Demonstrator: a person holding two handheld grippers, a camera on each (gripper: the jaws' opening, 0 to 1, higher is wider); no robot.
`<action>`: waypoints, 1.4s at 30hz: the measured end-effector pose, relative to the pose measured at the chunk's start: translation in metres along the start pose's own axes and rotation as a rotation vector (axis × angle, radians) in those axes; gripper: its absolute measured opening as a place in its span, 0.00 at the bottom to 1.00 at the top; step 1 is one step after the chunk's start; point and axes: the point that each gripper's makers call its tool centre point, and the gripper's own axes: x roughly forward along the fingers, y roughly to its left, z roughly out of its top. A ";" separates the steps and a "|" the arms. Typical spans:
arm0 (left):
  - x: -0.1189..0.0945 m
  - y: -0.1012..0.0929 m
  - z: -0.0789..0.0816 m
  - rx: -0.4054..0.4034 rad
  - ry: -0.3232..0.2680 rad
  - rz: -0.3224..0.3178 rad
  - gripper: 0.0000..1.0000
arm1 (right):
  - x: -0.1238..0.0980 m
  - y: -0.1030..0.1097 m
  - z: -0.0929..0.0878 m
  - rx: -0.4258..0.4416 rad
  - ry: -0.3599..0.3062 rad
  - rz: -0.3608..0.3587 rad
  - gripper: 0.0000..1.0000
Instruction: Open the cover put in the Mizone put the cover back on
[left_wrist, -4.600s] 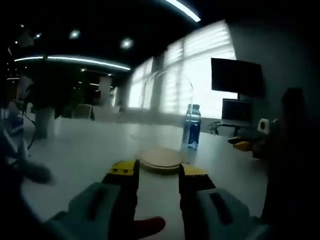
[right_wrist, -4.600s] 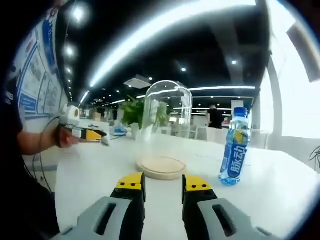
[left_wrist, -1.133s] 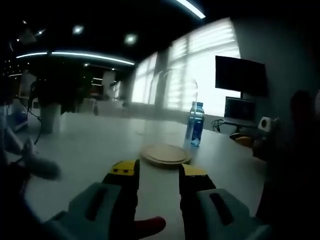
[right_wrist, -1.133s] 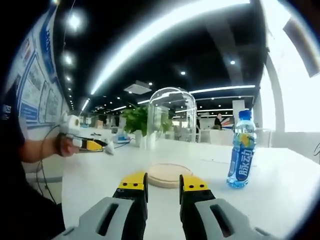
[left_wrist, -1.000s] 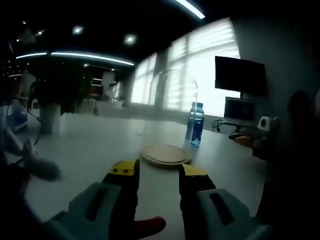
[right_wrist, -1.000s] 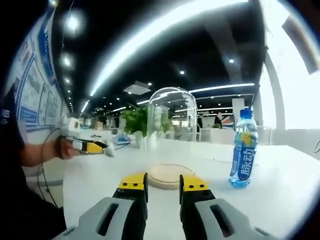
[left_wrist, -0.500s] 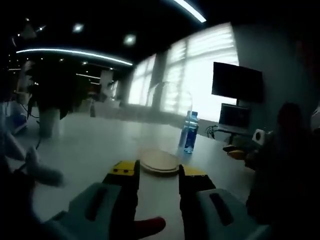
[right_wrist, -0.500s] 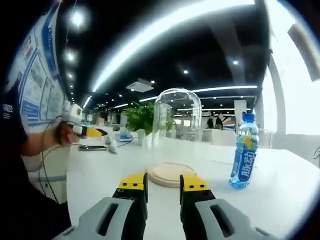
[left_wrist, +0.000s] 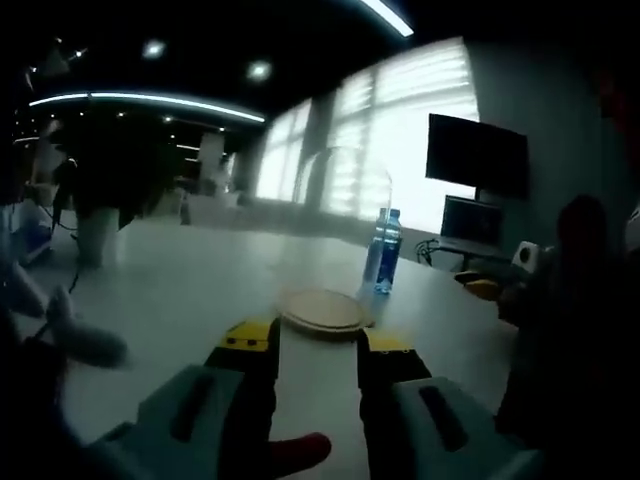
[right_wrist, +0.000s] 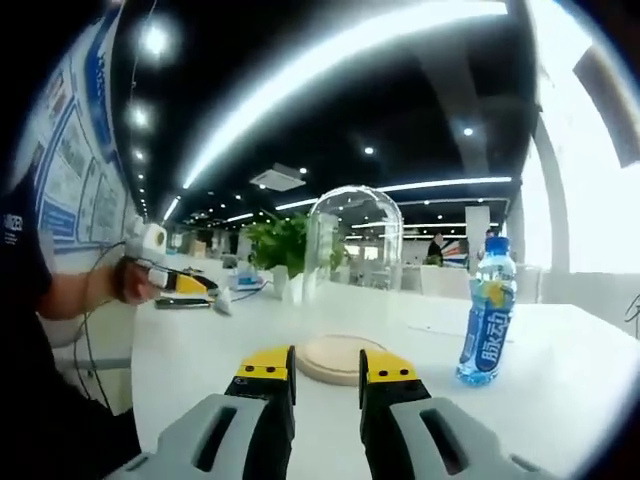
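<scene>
Count from my two views: one glass dome cover (right_wrist: 352, 262), one round wooden base (right_wrist: 340, 358) under it, one Mizone bottle (right_wrist: 484, 312), one white table (right_wrist: 560, 400). Two grippers of mine: right gripper (right_wrist: 326, 366), left gripper (left_wrist: 315, 340). One potted plant (right_wrist: 278, 250) behind the dome. Two dark monitors (left_wrist: 476, 156) by the window.

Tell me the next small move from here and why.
Probably bring the right hand-held gripper forward and up to the glass dome cover, to lift it off. The dome sits on the wooden base, the Mizone bottle stands outside it on the white table, and both hand-held grippers are open and empty, the left hand-held gripper included.
</scene>
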 end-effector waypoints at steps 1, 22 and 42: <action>0.000 -0.001 0.000 -0.001 0.001 -0.004 0.25 | 0.000 0.001 0.000 -0.005 0.000 0.003 0.19; -0.005 -0.003 0.001 -0.037 -0.026 -0.017 0.25 | -0.002 0.000 0.000 0.006 -0.005 0.004 0.19; -0.002 -0.017 0.008 0.069 -0.026 -0.014 0.26 | -0.012 -0.015 0.007 -0.038 0.029 -0.013 0.19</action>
